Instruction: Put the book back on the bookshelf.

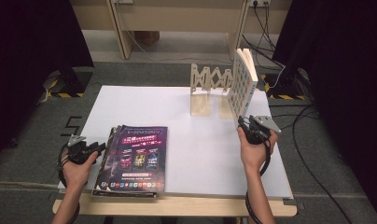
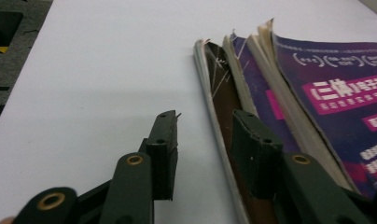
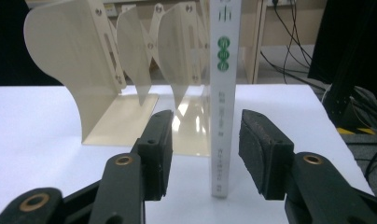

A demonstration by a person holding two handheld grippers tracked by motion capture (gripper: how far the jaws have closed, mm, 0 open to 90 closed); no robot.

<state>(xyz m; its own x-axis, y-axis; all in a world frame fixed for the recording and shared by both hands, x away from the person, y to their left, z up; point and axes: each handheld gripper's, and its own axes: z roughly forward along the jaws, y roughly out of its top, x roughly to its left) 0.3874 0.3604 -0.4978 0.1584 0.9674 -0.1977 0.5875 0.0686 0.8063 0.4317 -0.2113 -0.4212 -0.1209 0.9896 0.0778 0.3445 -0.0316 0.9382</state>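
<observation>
A stack of magazines (image 1: 135, 156) with a purple cover lies flat at the table's front left. My left gripper (image 1: 100, 147) is low at the stack's left edge. In the left gripper view it (image 2: 204, 116) is open, one jaw over the bare table and the other over the magazines (image 2: 326, 84), with the stack's edge between them untouched. A white book (image 1: 242, 84) stands upright against the right end of a cream bookstand (image 1: 210, 81). My right gripper (image 1: 242, 123) is just in front of it. In the right gripper view it (image 3: 206, 116) is open and straddles the book's spine (image 3: 225, 93), with gaps on both sides.
The white table (image 1: 200, 149) has bare room between the magazines and the bookstand (image 3: 70, 51). The stand has several upright dividers. Cables run over the floor at the right, and wooden furniture legs stand behind the table.
</observation>
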